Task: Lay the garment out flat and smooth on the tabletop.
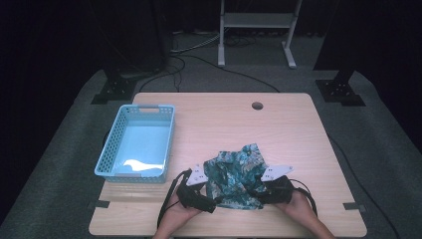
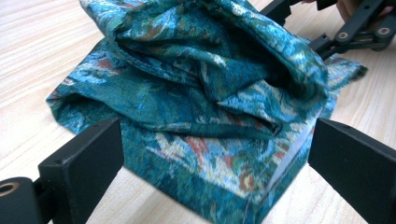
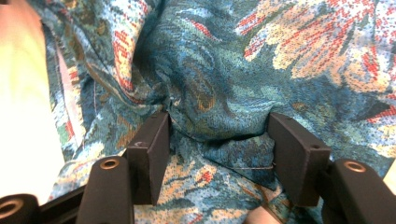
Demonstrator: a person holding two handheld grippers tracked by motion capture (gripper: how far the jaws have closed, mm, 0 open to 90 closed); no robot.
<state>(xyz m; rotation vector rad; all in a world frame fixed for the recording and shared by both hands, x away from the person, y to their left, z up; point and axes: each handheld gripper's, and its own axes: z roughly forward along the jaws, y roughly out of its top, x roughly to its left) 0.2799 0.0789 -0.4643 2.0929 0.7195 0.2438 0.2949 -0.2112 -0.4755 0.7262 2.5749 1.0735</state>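
Note:
A teal cloth with a red and cream flower print [image 1: 234, 174] lies crumpled near the front edge of the wooden table [image 1: 288, 129]. My left gripper [image 1: 213, 202] sits at its front left. In the left gripper view the jaws stand wide apart, and a folded corner of the cloth [image 2: 210, 93] lies between them without touching the pads [image 2: 88, 158]. My right gripper [image 1: 255, 192] is at the cloth's front right, and its linkage [image 2: 359, 28] appears beyond the cloth in the left gripper view. Its jaws [image 3: 222, 144] straddle a bunched fold [image 3: 224, 112] that fills the gap between them.
A light blue plastic basket [image 1: 107, 149] stands at the left of the table, with something pale in its bottom. A round cable hole [image 1: 257, 105] sits near the far edge. Bare wood stretches behind and to the right of the cloth. Stands and cables occupy the floor beyond.

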